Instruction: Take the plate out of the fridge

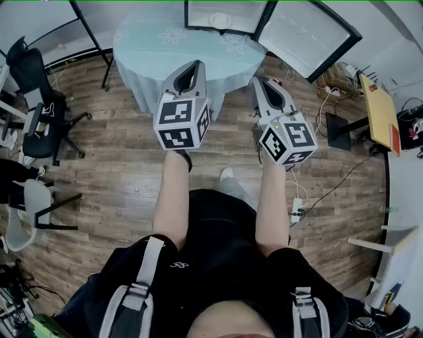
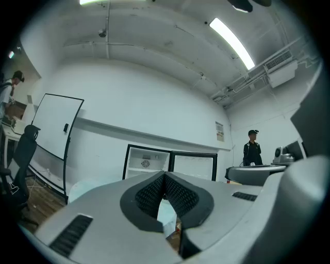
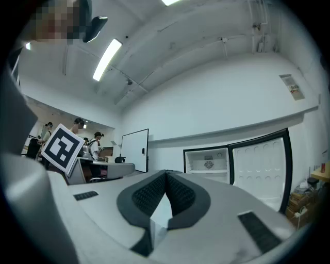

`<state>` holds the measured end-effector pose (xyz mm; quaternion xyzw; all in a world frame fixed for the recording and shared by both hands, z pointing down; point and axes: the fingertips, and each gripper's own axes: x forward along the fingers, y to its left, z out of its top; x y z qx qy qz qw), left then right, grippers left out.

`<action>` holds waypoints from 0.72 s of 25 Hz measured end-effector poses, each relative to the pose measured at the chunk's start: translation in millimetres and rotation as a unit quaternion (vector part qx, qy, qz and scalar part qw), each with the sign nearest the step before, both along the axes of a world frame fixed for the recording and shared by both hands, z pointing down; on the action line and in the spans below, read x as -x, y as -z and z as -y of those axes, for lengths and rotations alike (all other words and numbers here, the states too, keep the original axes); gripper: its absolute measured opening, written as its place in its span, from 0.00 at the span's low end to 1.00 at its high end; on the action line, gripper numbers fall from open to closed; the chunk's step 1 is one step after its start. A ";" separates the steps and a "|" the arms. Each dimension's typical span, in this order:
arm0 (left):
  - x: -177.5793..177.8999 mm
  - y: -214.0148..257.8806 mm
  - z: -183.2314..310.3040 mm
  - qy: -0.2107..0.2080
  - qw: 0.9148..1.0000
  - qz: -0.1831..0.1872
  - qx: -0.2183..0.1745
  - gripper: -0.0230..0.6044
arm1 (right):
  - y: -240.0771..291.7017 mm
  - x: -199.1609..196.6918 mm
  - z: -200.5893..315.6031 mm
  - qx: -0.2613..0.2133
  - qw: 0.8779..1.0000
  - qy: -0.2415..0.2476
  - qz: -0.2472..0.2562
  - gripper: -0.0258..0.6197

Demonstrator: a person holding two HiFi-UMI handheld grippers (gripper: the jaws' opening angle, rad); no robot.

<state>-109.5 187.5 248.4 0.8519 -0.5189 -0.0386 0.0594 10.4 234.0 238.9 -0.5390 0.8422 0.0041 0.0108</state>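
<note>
The small fridge (image 1: 218, 16) stands open at the far side of the room, its door (image 1: 307, 36) swung out to the right. A pale round shape (image 1: 220, 21) shows inside it; I cannot tell whether it is the plate. My left gripper (image 1: 192, 66) and right gripper (image 1: 264, 82) are held level side by side, well short of the fridge, both shut with nothing in them. In the left gripper view the shut gripper (image 2: 165, 175) points at the fridge (image 2: 147, 162). In the right gripper view the gripper (image 3: 166, 172) points left of the fridge (image 3: 207, 164).
A round table with a pale blue cloth (image 1: 178, 46) stands between me and the fridge. An office chair (image 1: 33, 99) is at the left, a yellow table (image 1: 378, 109) and floor cables (image 1: 330, 191) at the right. A person (image 2: 252, 149) stands to the right of the fridge.
</note>
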 end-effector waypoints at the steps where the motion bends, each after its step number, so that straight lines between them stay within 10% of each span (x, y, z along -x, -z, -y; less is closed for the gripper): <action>1: 1.7 -0.8 1.5 -0.004 1.000 -0.004 0.002 0.06 | -0.9 2.0 2.7 0.000 1.000 0.001 0.000 0.04; 18: 63.4 -13.3 54.8 0.027 0.998 -0.040 0.036 0.06 | -15.6 27.7 66.8 0.028 0.999 -0.001 0.044 0.05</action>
